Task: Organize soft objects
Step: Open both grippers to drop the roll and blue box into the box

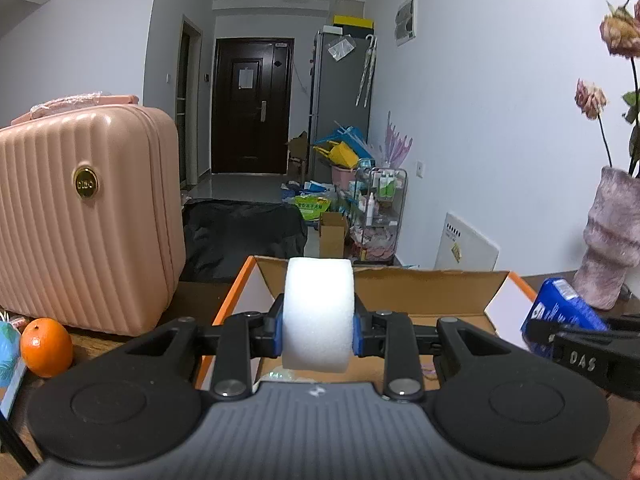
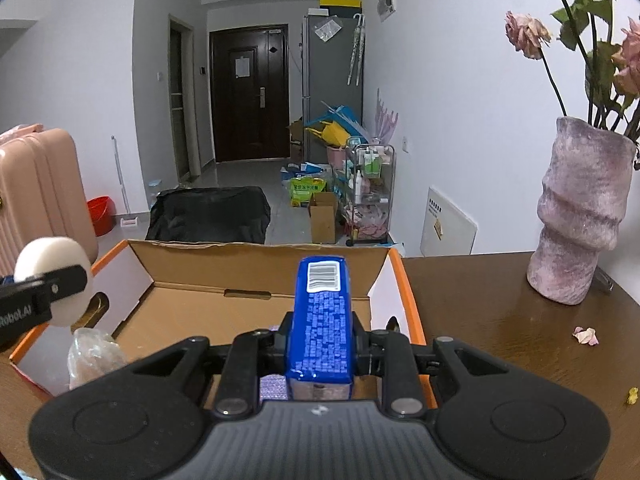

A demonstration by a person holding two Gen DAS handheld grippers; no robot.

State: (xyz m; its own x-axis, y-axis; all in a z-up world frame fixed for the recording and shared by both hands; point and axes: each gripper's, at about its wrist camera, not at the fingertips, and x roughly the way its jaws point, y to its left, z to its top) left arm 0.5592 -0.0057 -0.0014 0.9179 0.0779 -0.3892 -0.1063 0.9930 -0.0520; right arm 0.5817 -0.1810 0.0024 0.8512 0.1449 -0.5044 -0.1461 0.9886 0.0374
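Observation:
My left gripper (image 1: 319, 330) is shut on a white foam roll (image 1: 319, 312), held over the near left part of an open cardboard box (image 1: 420, 292) with orange edges. From the right wrist view the same foam roll (image 2: 52, 264) appears at the left, above the box's left flap. My right gripper (image 2: 320, 344) is shut on a blue tissue pack (image 2: 322, 320) with a barcode on its end, above the box (image 2: 248, 268) interior. That blue pack (image 1: 560, 312) also shows at the right of the left wrist view. A clear crumpled bag (image 2: 94, 354) and a purple packet (image 2: 274, 388) lie inside the box.
A pink suitcase (image 1: 80, 220) stands left of the box, with an orange (image 1: 46, 346) in front of it. A fuzzy pink vase (image 2: 580, 216) of dried roses stands on the brown table (image 2: 500, 320) to the right, near fallen petals (image 2: 586, 335).

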